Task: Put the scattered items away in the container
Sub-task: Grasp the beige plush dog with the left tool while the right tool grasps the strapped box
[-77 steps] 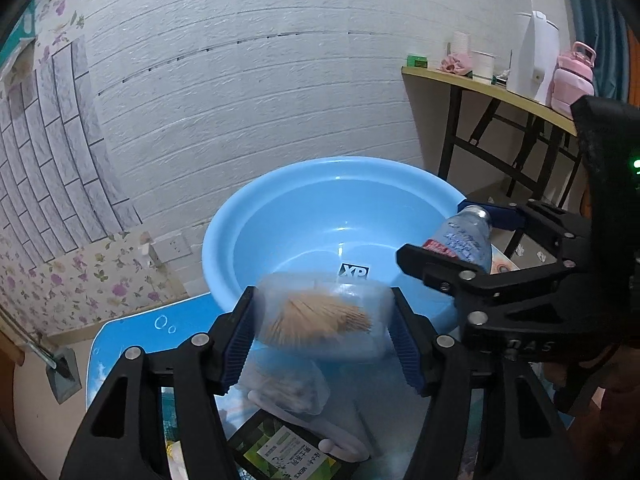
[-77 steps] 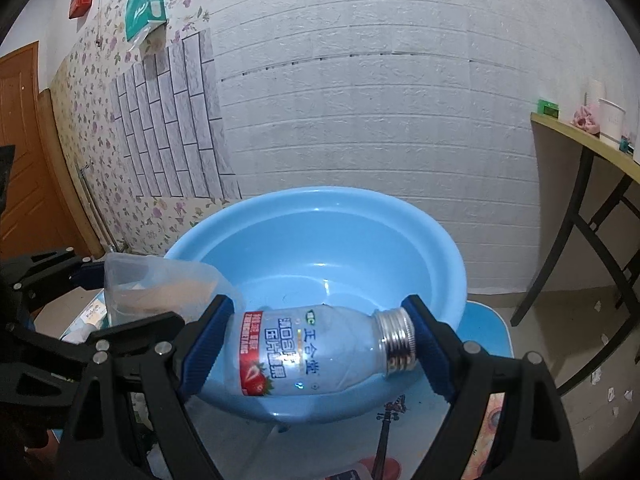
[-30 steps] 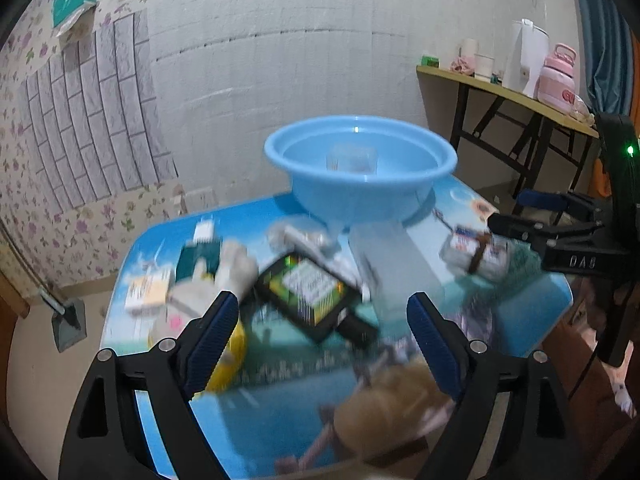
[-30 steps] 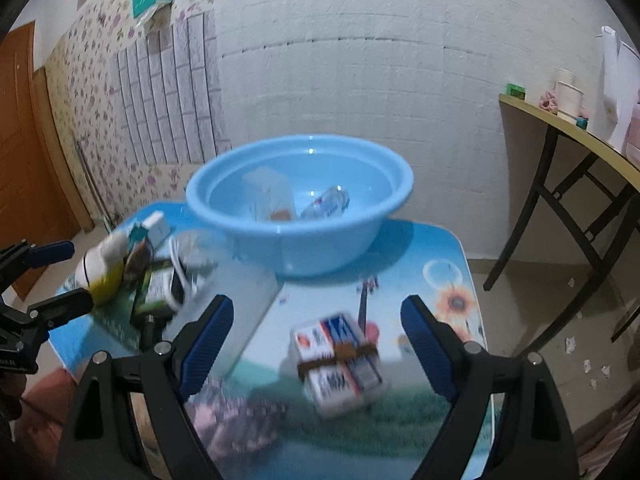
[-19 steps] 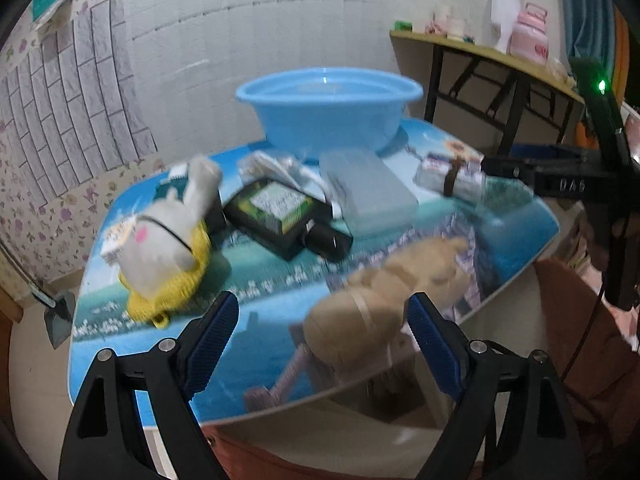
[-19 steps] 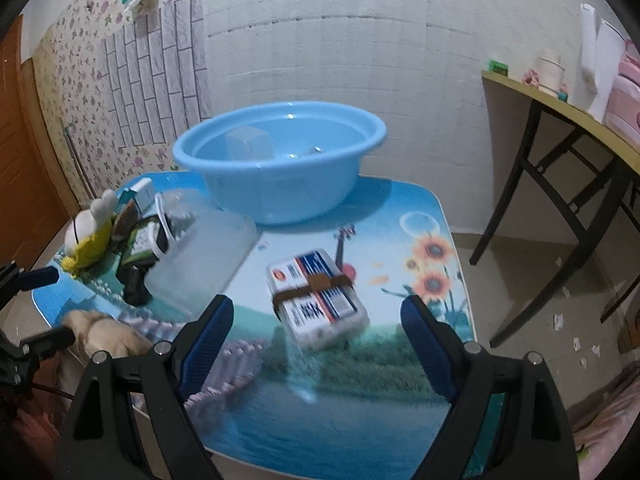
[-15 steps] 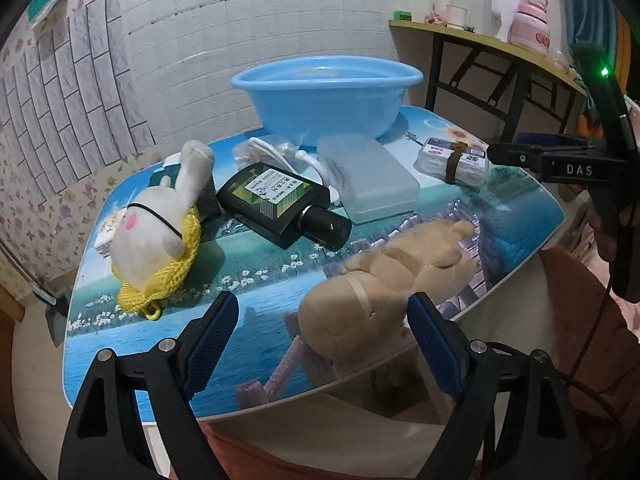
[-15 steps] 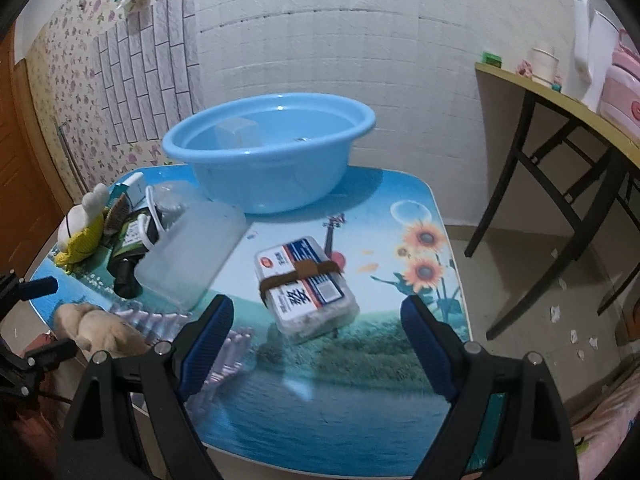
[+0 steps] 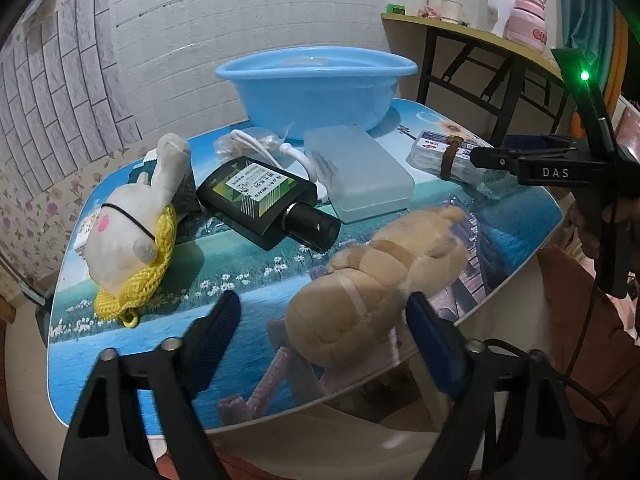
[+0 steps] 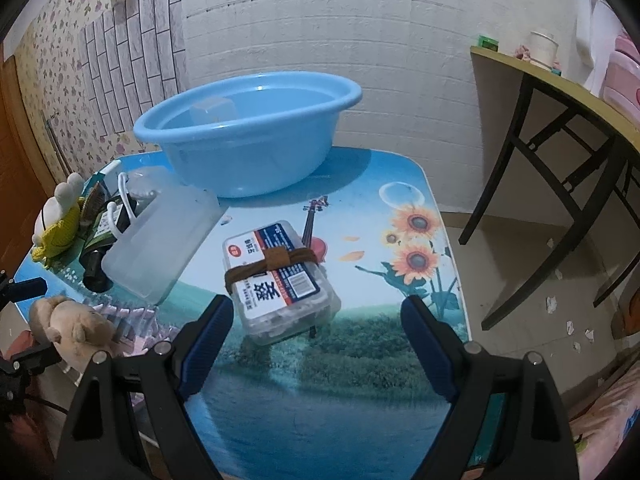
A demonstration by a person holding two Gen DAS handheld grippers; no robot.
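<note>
The blue basin (image 9: 316,88) (image 10: 248,136) stands at the far side of the table with a clear box (image 10: 210,114) inside. My left gripper (image 9: 324,312) hangs low at the near table edge. Its jaws are closing around a tan plush toy (image 9: 372,280), and the left pad stands apart from it. My right gripper (image 10: 318,312) is open, with a clear labelled box bound by a brown band (image 10: 280,276) just ahead between its fingers, untouched. The same box (image 9: 436,152) lies under the right gripper's tips in the left wrist view.
A white rabbit plush in yellow netting (image 9: 128,228), a black bottle (image 9: 260,196), a frosted plastic case (image 9: 360,172) and a white cable (image 9: 260,140) lie before the basin. A side table (image 9: 480,44) with a kettle and pink flask stands at the right.
Both grippers let go of the toothpick box and the bottle into the basin, then drew back and sank toward the near table edge. The left jaws have narrowed around the tan plush.
</note>
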